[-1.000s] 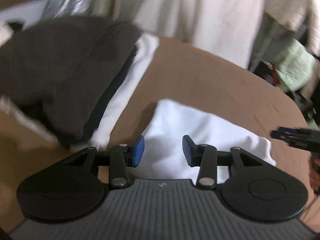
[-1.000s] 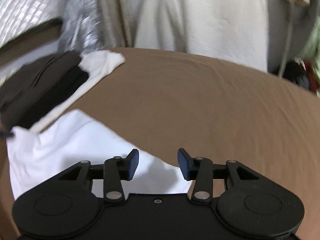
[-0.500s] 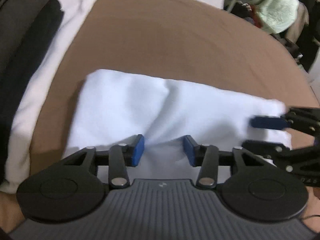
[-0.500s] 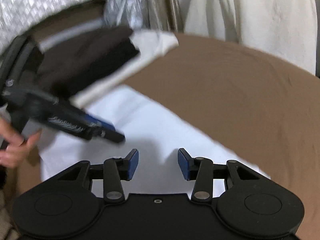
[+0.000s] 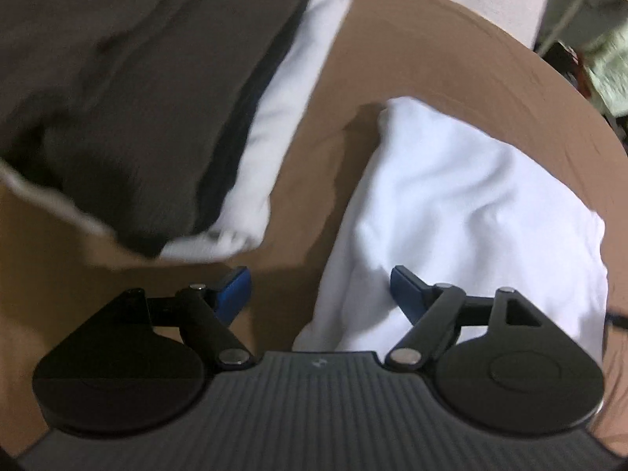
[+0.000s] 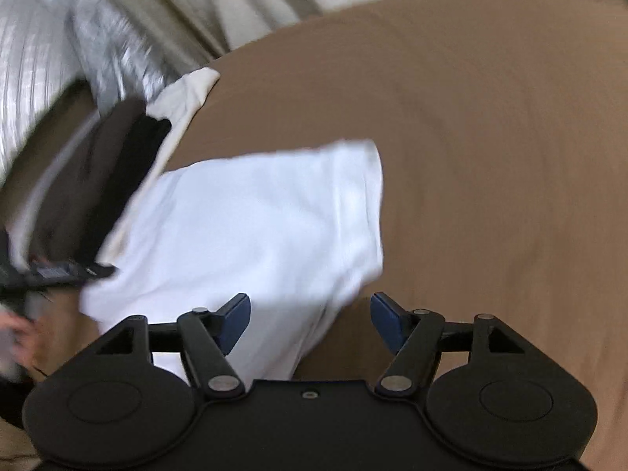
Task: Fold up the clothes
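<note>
Brown cloth-covered table (image 6: 490, 125): work surface, filling both views.

Stack of folded clothes (image 5: 129, 90): dark garments over a white one, at ten o'clock in the left wrist view; judged finished.

White garment (image 5: 463, 212): folded into a compact rectangle, lying flat on the table at three o'clock from the stack, just beside it; some wrinkles. Judged folded but not yet added to the stack.

Left gripper (image 5: 320, 286): jaws have just been opening and stand wide; the garment's near corner lies between them, pads not pressing.

Right gripper (image 6: 310, 316): jaws likewise just opened wide, the garment's near edge between them, unclamped.

Remaining: probably stacking this piece.
</note>
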### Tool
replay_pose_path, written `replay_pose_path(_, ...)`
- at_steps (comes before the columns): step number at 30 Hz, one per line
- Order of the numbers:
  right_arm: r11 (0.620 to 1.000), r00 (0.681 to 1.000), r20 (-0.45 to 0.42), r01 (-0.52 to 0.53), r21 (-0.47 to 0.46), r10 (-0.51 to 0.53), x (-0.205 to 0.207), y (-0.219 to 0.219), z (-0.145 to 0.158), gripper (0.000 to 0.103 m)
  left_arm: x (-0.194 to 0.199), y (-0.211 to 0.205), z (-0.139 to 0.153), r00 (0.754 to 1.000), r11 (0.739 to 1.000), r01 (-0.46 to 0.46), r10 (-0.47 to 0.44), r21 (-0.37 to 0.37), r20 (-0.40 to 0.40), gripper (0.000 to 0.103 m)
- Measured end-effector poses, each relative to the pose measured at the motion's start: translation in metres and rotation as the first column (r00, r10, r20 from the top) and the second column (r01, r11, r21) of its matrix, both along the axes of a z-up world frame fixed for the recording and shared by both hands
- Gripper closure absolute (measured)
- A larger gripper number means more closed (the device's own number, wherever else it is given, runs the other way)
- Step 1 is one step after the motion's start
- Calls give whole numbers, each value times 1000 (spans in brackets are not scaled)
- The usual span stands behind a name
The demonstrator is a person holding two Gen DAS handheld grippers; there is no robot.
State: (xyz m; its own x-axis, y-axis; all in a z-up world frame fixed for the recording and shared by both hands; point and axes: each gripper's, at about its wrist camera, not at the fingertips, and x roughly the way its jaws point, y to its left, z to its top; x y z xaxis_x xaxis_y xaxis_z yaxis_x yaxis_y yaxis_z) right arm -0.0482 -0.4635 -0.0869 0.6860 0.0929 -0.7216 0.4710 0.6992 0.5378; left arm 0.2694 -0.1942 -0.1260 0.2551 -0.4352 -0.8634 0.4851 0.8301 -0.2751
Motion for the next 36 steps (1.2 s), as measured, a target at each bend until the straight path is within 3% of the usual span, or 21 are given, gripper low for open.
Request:
replay_pose_path(2,989,999,35,29,148,-34,-5,4,-21,26,-3,6,-3,999,999,-21,19,-30,-47,25)
replay_pose_path(5,943,995,63,47,328,-72,-2,12,-51,24,-1,15,-12,988,989,5,-27,-149,-149,23)
replay_pose_path(7,934,994,93,21,356,-57,15,20,-61,17,4,20,-22,973,977,-28,-21,-212,-228,14)
replay_pose_path(10,934,986,144,24,355,-81,31,24,-69,14,8,23,-31,968,969,-71,9,-236,-252,13)
replay_pose_path(11,935,982,162,34,354,-97,35,24,-69,14,7,22,-30,971,965,-61,-2,-257,-238,19)
replay_pose_path(12,940,978,180,41,340,-108,37,24,-68,17,5,19,-29,976,960,-45,-17,-276,-219,49)
replay_pose_path(14,967,978,186,46,250,-95,42,28,-59,57,-1,17,-26,983,965,-24,-24,-260,-179,80)
replay_pose_path(16,992,980,188,47,120,-69,44,35,-45,80,-11,17,-13,994,968,3,-30,-250,-106,85)
replay_pose_path(20,993,948,315,2,-120,36,32,43,6,82,-27,13,22,996,939,87,-86,-334,18,86)
replay_pose_path(23,967,955,286,-1,-253,75,31,36,30,82,-25,4,11,993,945,93,-110,-315,-39,86)
replay_pose_path(26,970,974,221,16,-243,39,33,23,19,82,-24,-15,-25,979,970,109,-143,-218,-147,82)
replay_pose_path(28,980,991,137,22,-195,5,40,18,1,78,-22,-21,-39,975,975,115,-148,-190,-166,78)
replay_pose_path(30,988,997,73,50,-143,-40,40,14,-17,62,-17,-18,-36,972,974,86,-128,-207,-196,73)
replay_pose_path(35,996,994,71,82,31,-84,35,0,-40,24,-13,-18,-44,978,967,76,-120,-245,-169,54)
replay_pose_path(36,996,993,84,82,38,-85,36,0,-43,24,-11,-18,-44,978,962,55,-106,-269,-178,50)
